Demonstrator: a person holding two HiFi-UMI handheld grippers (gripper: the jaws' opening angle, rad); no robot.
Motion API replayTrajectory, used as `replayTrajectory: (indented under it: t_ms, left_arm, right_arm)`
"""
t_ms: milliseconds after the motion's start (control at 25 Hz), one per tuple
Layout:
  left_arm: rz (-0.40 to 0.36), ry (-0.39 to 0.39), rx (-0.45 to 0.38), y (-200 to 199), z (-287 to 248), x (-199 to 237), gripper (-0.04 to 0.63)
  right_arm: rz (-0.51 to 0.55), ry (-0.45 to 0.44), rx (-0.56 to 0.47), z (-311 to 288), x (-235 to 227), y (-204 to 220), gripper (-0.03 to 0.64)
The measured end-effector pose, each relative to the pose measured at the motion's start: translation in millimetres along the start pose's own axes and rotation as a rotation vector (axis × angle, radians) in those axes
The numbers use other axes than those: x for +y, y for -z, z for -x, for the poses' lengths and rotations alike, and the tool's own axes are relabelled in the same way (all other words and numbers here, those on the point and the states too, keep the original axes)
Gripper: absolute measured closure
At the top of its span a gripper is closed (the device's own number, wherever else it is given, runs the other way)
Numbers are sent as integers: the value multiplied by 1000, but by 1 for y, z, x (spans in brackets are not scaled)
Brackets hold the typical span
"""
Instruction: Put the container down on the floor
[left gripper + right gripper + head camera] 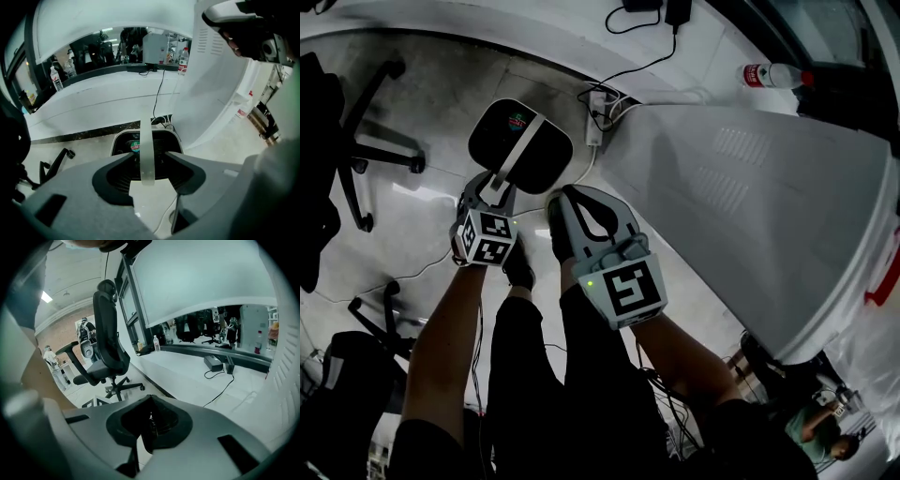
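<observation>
1. One container [525, 141]: dark tub with a pale rim and a round coloured label on its dark top. Whether that top is a lid or the inside cannot be told. It stands upright on the floor [422, 211], near a power strip [593, 127] and ahead of the person's shoe [519, 270].
2. Handle [146, 150]: one pale flat band arching over the tub, standing up rather than folded down. It holds its arc unsupported, so it is judged to be stiff plastic.
3. Left gripper [491, 193]: jaws wide, one on each side of the handle. The pads stand clear of the band, so nothing is gripped.
4. Right gripper [149, 422]: jaws together with nothing between them. It is held beside the left gripper, apart from the container.
5. Handling, judged: rigid shell, probably light, since a single band carries it. The smooth band may slip or swing between the pads, and the tub would tilt if taken off-centre.
6. Hold point, judged: top middle of the handle, pads across its flat faces. The rim looks too wide for these jaws.
7. Task status, judged: container set down, handle free of the pads.
</observation>
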State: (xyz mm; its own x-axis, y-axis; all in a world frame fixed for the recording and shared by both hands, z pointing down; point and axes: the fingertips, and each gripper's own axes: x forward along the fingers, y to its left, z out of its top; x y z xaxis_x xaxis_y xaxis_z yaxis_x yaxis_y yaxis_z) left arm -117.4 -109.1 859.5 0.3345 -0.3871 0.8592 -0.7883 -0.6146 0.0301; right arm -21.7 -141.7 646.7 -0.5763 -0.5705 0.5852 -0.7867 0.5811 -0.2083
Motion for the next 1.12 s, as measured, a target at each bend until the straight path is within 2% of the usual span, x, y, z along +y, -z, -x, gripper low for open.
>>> replayTrajectory:
  t_ms: [240,400,480,600,720,920,1120]
  left_arm:
    - [3,24,-32,-18,39,-3,399]
    - [56,73,-74,-39,79,-12,400]
    - [65,95,-108,-53,103,-19,400]
    - [61,74,-172,-75,142,-23,400]
    - [81,50,-235,-97,179,-23,451]
    - [122,53,-287,-119,233,-28,480]
    - [151,-3,-341,-139,286,-22,553]
  right_arm:
    - [26,3,-6,18,6,-27,614]
    - [14,10,-7,39,11,-44,614]
    - [-6,15,-12,48,12,-54,614]
    - [-2,11,-24,61,18,-70,614]
    - [16,-8,-29,73,24,-86,614]
    - [26,-23,-31,92,29,-105,614]
    - [57,-51,-69,108,35,-145,614]
